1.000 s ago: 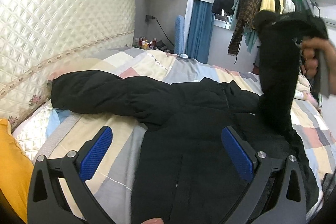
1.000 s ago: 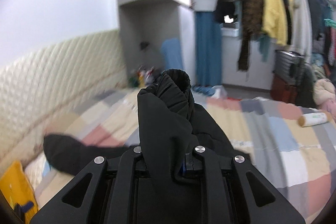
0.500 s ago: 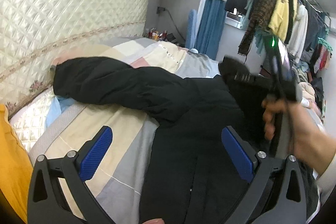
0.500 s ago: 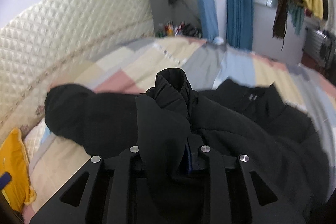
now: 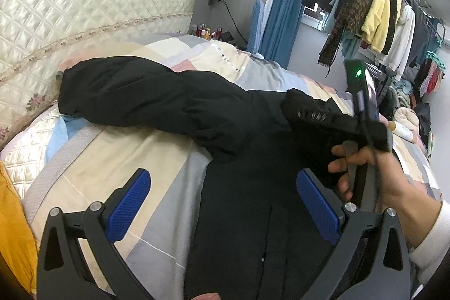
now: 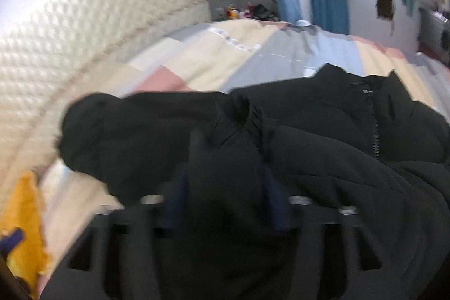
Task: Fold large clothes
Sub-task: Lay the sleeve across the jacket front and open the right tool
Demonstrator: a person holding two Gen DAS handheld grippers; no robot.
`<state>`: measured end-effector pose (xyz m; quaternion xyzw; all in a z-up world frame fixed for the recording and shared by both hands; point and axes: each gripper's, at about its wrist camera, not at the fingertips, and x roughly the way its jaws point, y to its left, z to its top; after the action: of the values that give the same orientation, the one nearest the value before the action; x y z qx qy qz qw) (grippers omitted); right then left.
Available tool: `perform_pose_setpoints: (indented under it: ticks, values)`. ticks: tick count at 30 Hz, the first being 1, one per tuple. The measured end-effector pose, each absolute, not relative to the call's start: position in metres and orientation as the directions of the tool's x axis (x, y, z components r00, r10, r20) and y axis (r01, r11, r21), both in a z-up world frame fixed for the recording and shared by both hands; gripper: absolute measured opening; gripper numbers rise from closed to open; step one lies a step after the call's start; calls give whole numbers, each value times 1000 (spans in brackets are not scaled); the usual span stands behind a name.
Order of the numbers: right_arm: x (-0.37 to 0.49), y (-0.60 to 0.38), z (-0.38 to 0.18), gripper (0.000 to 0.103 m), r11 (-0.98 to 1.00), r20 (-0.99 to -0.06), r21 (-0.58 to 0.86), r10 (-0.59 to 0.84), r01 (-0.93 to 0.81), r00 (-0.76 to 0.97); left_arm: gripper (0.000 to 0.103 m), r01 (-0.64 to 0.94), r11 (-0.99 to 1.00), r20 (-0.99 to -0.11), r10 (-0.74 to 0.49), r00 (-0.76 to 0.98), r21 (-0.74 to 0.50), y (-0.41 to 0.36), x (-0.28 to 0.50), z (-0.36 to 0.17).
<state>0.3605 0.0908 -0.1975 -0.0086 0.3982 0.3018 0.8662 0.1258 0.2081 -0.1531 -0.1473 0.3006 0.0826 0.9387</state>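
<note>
left wrist view: black coat [image 5: 239, 187] lies flat on the bed [image 5: 118, 159], body running down centre frame, one sleeve [image 5: 135, 94] stretched to the upper left toward the headboard [image 5: 84, 4]. left gripper [image 5: 225, 207] hangs over the coat's lower body, blue pads wide apart, nothing between them, likely waiting its turn. at right the person's hand [image 5: 365, 173] holds the right gripper [image 5: 303, 108] low over the coat's chest, tips buried in black cloth, so the other sleeve is probably being laid across the body as a fold. clothes rail [image 5: 379, 4] upper right, yellow cushion [image 5: 14, 229] lower left.

right wrist view: blurred. the other sleeve's cuff [image 6: 242, 125] sits bunched at centre between the fingers; jaws are opening, cloth between them but seemingly no longer pinched, judged a release onto the coat. collar and zip [image 6: 374, 131] at right, so the cuff lands near the chest. first sleeve's end left of centre.
</note>
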Motion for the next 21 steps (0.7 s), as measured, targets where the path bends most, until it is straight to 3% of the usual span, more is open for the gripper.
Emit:
perform_pose_setpoints:
  ticks: [11,21]
  values:
    - [338,47,-128,73,832,-597,198,522,-518,609,103,-193,959,-566,43,823,-208,185,120,-137]
    - [322,-76,-90,73,903,-523,177,424,-392,740,103,-112,975,-561,-15,828,-191,137,125,-121]
